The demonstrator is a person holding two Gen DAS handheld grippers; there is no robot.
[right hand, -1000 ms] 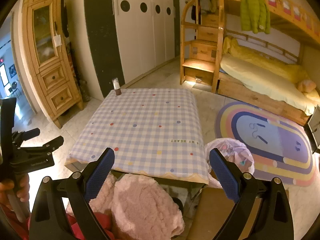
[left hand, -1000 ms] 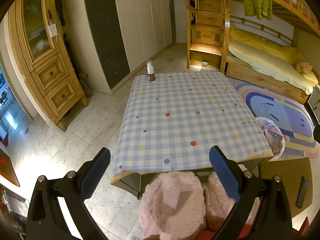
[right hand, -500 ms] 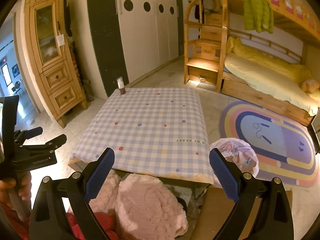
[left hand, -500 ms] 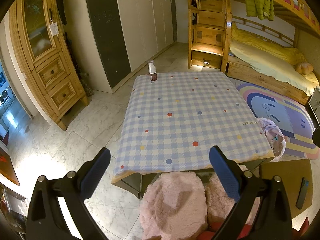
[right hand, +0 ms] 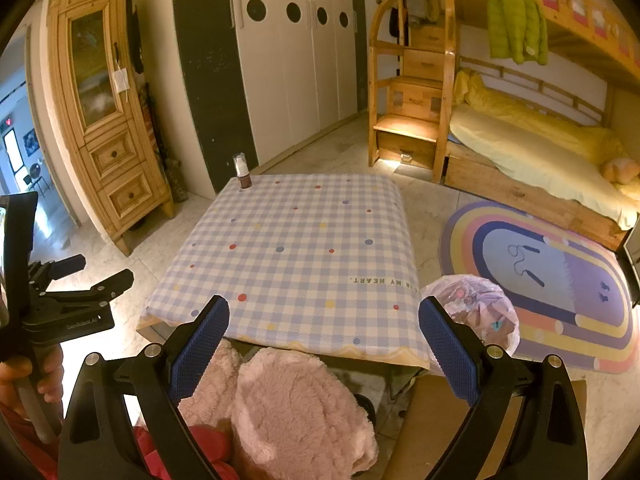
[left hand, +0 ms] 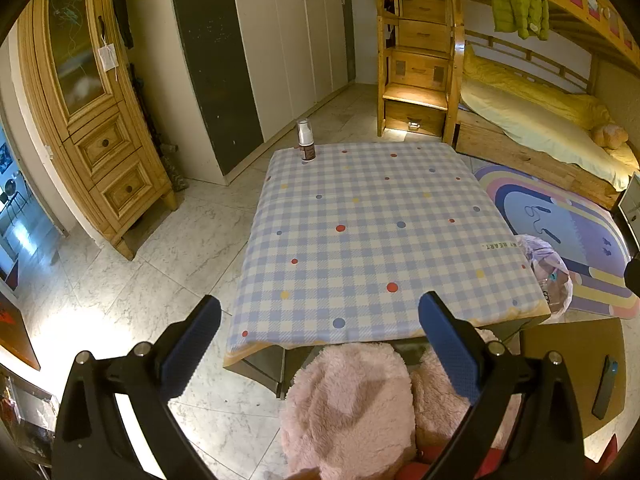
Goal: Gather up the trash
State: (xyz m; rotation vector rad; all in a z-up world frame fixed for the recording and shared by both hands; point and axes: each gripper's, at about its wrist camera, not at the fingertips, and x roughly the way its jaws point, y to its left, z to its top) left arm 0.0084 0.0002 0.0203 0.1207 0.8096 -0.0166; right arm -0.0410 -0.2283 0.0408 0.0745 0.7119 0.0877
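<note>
A small brown bottle with a white cap stands at the far left corner of the checked tablecloth; it also shows in the right wrist view. A trash bin lined with a pale plastic bag stands on the floor to the right of the table, with trash inside; it also shows in the left wrist view. My left gripper is open and empty, held near the table's front edge. My right gripper is open and empty, at the same edge. The left gripper's body shows at the left of the right wrist view.
Pink fluffy knees lie under both grippers. A wooden cabinet stands at the left, white wardrobes behind, a bunk bed and a rainbow rug at the right. A phone lies on a brown surface.
Both grippers have pulled back and risen slightly, so the table looks a little farther away. Both stay open and empty.
</note>
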